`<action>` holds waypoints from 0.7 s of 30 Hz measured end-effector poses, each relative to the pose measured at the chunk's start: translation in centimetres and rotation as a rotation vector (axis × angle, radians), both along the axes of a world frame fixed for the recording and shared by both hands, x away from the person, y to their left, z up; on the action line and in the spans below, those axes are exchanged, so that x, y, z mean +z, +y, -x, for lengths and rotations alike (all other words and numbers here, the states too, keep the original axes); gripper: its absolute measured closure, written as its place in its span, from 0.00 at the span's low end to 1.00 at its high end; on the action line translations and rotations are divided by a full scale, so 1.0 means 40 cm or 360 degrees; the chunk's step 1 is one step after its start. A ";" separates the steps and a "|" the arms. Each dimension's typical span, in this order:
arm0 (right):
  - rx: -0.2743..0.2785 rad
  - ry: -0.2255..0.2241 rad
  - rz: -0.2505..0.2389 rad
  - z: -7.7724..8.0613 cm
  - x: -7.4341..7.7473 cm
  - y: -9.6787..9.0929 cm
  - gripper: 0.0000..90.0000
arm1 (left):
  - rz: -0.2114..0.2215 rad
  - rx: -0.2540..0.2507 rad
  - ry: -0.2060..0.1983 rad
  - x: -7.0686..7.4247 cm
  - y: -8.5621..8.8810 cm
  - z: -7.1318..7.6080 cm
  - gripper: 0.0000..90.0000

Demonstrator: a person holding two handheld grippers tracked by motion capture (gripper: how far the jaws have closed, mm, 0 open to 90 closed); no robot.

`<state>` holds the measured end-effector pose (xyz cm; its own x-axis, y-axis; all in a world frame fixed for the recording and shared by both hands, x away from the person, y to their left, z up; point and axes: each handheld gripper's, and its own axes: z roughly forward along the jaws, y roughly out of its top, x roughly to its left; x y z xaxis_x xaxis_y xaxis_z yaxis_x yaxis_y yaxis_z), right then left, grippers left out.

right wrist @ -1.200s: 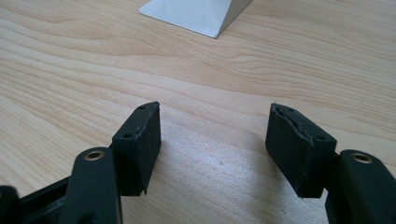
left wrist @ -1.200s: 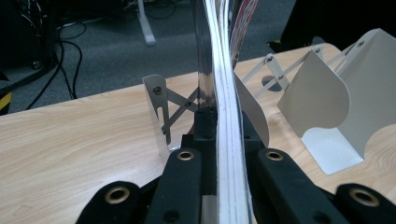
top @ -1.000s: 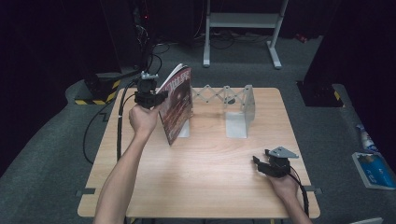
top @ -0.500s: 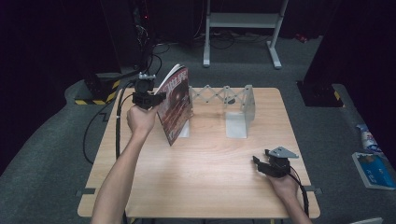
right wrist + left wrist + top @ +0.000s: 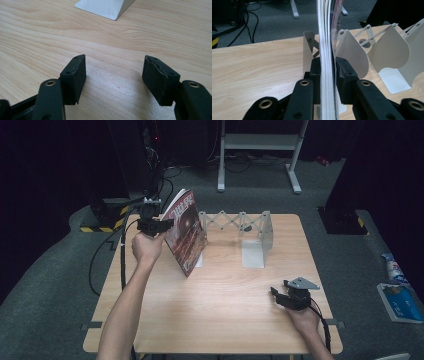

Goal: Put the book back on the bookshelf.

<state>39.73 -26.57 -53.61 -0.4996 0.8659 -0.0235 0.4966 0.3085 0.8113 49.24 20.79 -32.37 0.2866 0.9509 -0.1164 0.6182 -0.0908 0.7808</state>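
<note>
Nothing much has moved since the earlier frame: the left gripper still clamps the magazine by its page edge, holding it upright at ten o'clock on the table, against the white folding rack. It looks light and floppy; I judge a grip near the spine steadier. The right gripper rests at four o'clock, jaws wide, empty.
</note>
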 end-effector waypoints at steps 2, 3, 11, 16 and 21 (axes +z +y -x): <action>0.0000 0.0000 0.0000 0.000 0.000 0.000 0.40 | 0.0008 0.0003 0.0003 0.000 0.001 0.000 0.84; -0.0003 0.0002 -0.0002 0.000 0.000 0.000 0.40 | 0.0005 0.0003 0.0002 0.000 0.002 0.001 0.84; -0.0001 0.0003 -0.0002 0.001 0.000 0.000 0.40 | 0.0004 0.0013 0.0000 -0.003 0.011 0.001 0.79; -0.0002 0.0002 -0.0002 0.001 0.000 0.000 0.40 | 0.0022 0.0022 0.0005 -0.011 0.020 0.004 0.77; -0.0001 0.0003 -0.0001 0.001 0.000 0.000 0.40 | 0.0016 0.0032 0.0002 -0.012 0.023 0.006 0.74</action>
